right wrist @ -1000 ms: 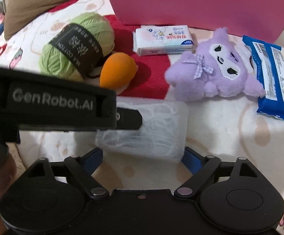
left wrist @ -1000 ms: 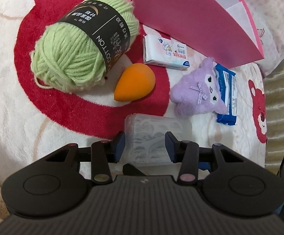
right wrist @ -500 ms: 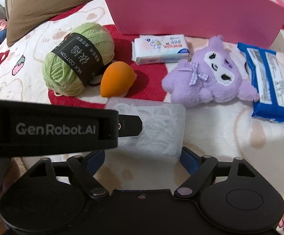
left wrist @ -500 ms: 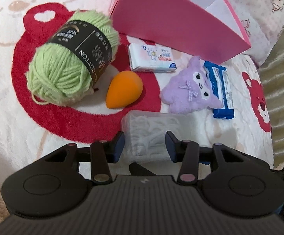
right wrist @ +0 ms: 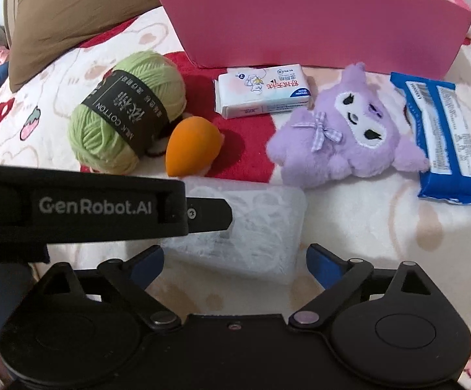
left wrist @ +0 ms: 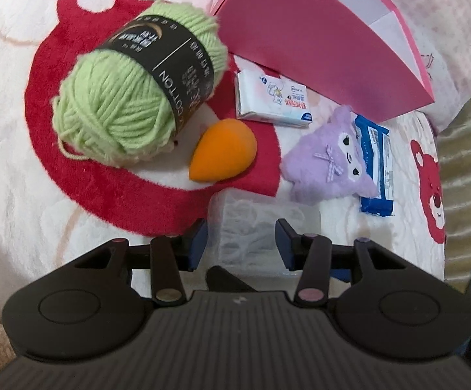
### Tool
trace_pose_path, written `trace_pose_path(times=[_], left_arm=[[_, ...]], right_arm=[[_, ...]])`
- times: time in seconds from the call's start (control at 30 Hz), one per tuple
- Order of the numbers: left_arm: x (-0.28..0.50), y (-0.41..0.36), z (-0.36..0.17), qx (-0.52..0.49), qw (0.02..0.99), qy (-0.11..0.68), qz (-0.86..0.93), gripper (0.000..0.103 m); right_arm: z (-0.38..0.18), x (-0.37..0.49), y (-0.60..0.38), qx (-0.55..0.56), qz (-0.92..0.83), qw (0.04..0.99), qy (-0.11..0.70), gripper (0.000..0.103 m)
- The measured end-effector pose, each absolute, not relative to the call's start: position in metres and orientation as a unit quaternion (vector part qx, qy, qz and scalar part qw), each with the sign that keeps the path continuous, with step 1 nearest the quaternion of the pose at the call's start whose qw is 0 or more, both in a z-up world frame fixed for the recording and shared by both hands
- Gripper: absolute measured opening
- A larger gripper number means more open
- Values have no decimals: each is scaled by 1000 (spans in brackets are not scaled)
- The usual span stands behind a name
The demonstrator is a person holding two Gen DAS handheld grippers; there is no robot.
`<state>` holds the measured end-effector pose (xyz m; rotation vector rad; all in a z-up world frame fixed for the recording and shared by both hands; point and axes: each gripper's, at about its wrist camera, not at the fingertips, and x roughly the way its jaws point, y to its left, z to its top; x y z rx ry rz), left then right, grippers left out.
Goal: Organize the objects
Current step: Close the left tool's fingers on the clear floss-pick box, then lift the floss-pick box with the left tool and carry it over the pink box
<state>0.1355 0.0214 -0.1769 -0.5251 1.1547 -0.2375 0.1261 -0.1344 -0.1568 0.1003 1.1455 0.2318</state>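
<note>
The left tool [left wrist: 240, 242] was clamped on the clear floss-pick box [left wrist: 261, 227], which lay between the right tool's [right wrist: 235, 260] spread, just-opening jaws, so lifting one-sided risked it slipping out

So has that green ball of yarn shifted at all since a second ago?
No. The green yarn ball lies on the same spot of the red blanket patch, just as close to the orange sponge.

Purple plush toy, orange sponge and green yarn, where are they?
purple plush toy [right wrist: 349, 136], right wrist view, on its face.
orange sponge [right wrist: 191, 146], right wrist view, on its middle.
green yarn [left wrist: 112, 113], left wrist view, on bare strands.
</note>
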Motion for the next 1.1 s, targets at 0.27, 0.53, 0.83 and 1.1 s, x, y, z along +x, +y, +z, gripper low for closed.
trace_pose_path(times=[0.27,0.53,0.83,1.1], left_arm=[[129,22,-171,-240,800,534,-131,44],[118,26,-154,-232,815,512,-141,45],[93,13,-109,-187,854,450,-184,45],[80,2,-73,-125,885,404,-195,45]], right_arm=[[-162,128,-129,47,109,839,530,96],[-148,117,-124,21,112,856,504,96],[-109,86,-137,21,97,895,436,96],[-91,79,-140,14,102,912,398,96]])
